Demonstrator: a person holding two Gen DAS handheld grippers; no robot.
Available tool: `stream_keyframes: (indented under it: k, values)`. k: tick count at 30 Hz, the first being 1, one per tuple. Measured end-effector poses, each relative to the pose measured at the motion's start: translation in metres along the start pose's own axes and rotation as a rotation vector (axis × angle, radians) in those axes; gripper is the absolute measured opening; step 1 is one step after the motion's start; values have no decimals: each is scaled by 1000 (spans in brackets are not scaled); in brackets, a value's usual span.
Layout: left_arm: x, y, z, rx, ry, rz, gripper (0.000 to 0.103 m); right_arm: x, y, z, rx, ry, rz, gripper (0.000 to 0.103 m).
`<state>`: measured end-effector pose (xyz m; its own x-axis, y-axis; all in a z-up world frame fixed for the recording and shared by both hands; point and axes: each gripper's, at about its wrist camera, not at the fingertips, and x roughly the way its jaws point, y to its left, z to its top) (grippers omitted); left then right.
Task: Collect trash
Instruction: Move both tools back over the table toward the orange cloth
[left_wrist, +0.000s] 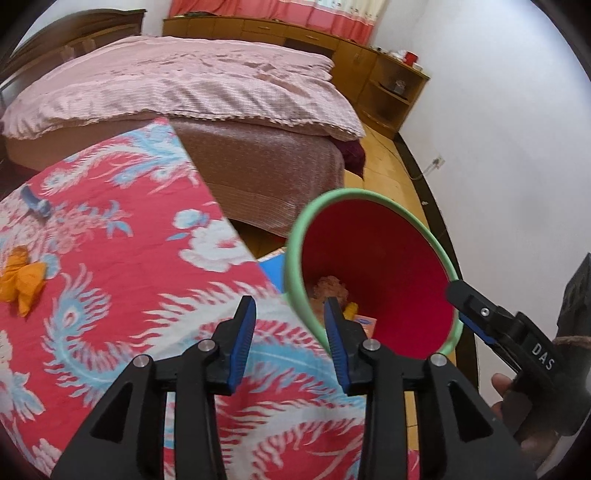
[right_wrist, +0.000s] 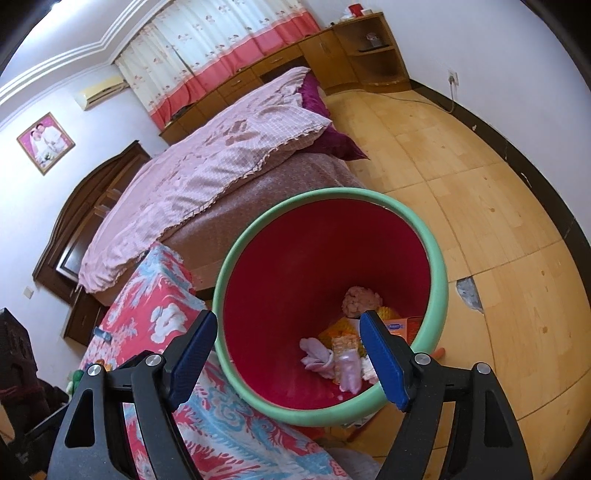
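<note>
With both the left gripper (left_wrist: 290, 332) and right gripper (right_wrist: 288, 354) spread and empty, the orange wrapper (left_wrist: 20, 284) (loose on the tabletop (left_wrist: 147, 258)) could slip aside from a careless pinch, missing the bin (right_wrist: 437, 295).

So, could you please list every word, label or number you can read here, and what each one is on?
"DAS": white letters on the black body of the right claw, seen from the left wrist view.
Orange box inside the red bin: it carries a blue label, too small and blurred to read.
Nothing else is legible.
</note>
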<state>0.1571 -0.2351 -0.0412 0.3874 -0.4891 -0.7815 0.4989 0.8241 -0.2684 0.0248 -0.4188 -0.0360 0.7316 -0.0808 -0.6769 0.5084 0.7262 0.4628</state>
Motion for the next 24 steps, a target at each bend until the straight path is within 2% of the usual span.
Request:
stream_keyframes:
  k: [8,24]
  values:
    - [-17,39,3,-72,-39,73,41,0,11,-6,-24,11,2,80]
    - [-46,150,17,-223,-111,282,43,9,28,-15,-51,49,-6,80]
